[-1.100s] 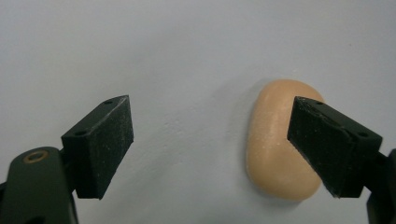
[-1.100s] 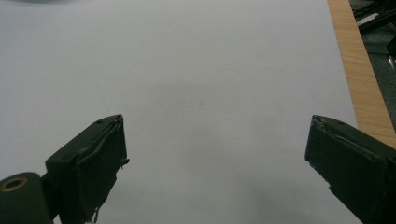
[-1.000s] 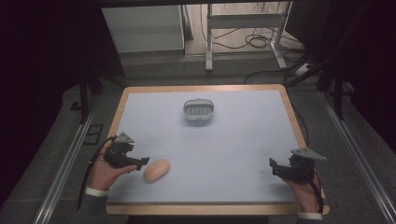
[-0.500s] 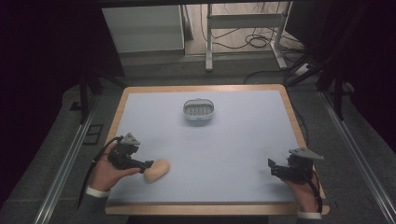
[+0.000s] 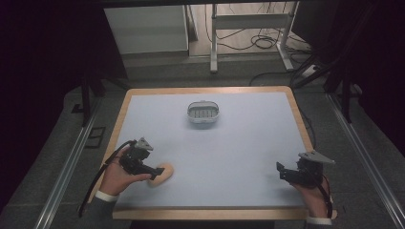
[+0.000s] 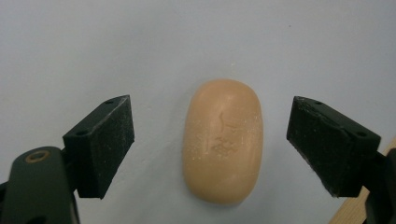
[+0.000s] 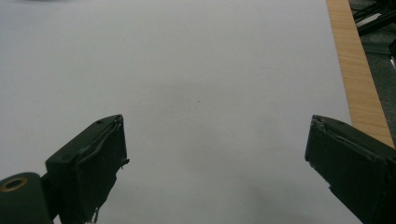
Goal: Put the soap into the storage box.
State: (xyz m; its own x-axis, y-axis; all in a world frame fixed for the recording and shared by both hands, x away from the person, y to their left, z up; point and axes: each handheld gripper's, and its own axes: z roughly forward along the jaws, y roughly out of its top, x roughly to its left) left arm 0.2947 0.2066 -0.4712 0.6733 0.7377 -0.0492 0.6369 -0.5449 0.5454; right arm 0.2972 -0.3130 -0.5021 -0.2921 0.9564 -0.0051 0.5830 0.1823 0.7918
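Soap bar (image 6: 222,142): a smooth oval bar, tan-orange, with a faint stamped mark and pale specks on its upper face. It is laid flat on the tabletop (image 5: 239,152) near the front-left corner.
Left gripper (image 6: 210,144): held in the person's left hand (image 5: 117,174) and pointed down at the soap bar. Its jaws are spread wide, one on each side of the bar, with a gap on both sides. Contact with the bar is not made.
Left pads (image 6: 105,142): black, blocky, flat-faced, with a fine dusty grain.
Right gripper (image 7: 215,163): held in the person's right hand (image 5: 316,195) near the front-right corner of the tabletop. Its jaws are spread apart, and bare surface is seen between them.
Right pads (image 7: 95,168): black and rectangular, with a worn, slightly frayed edge.
Tabletop: a rectangular, matte, pale blue-grey surface bordered by a light wooden rim (image 7: 359,79).
Basket (image 5: 203,112): a small oval container, grey-white, with a slotted floor. It is placed near the middle of the far edge, well apart from both grippers.
Surroundings: a dark floor, cables and a metal frame (image 5: 248,28) are seen beyond the far edge.
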